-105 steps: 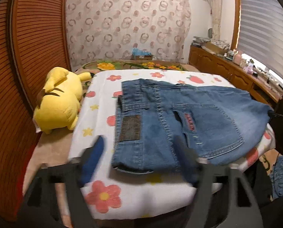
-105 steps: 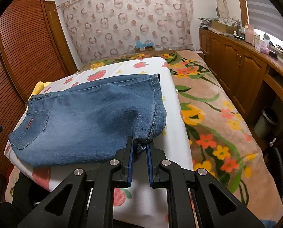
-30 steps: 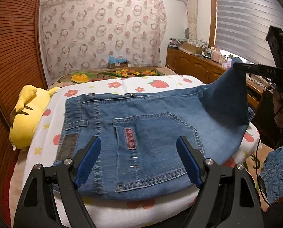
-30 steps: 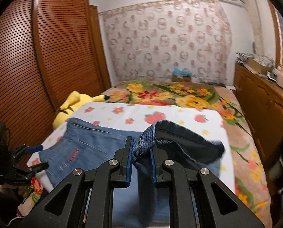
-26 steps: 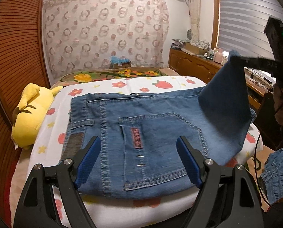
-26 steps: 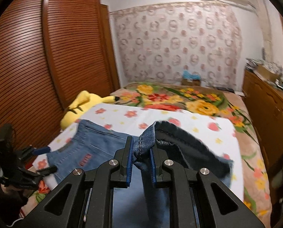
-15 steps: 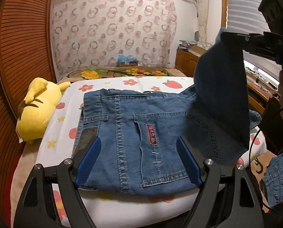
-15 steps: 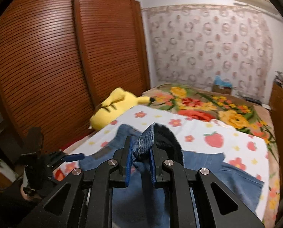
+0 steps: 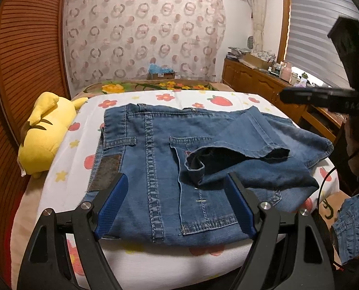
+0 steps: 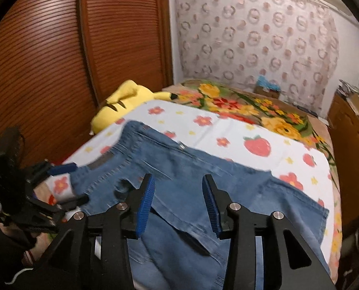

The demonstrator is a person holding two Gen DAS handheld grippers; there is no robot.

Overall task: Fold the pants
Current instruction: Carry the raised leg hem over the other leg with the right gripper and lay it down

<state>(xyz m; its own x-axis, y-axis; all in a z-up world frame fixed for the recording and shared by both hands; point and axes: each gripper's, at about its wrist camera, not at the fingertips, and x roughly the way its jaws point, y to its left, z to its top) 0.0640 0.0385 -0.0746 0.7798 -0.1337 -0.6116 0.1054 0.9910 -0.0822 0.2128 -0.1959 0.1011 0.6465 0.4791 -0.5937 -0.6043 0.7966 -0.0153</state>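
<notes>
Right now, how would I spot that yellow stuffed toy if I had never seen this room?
Start at the brown slatted wardrobe doors along one side of the bed. At their foot, beside the white flower-and-strawberry sheet where the jeans lie, rests the yellow plush toy. It is the only bright yellow thing there, with black-tipped ears.

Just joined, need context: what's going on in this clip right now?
A person with a handheld gripper in each hand is folding blue jeans on a flower-print sheet on a bed. The leg end now lies folded back over the seat, rumpled. The right gripper has just been opening its jaws, with nothing between them. The left gripper hovers open at the near edge. A yellow plush toy lies beside the jeans.
</notes>
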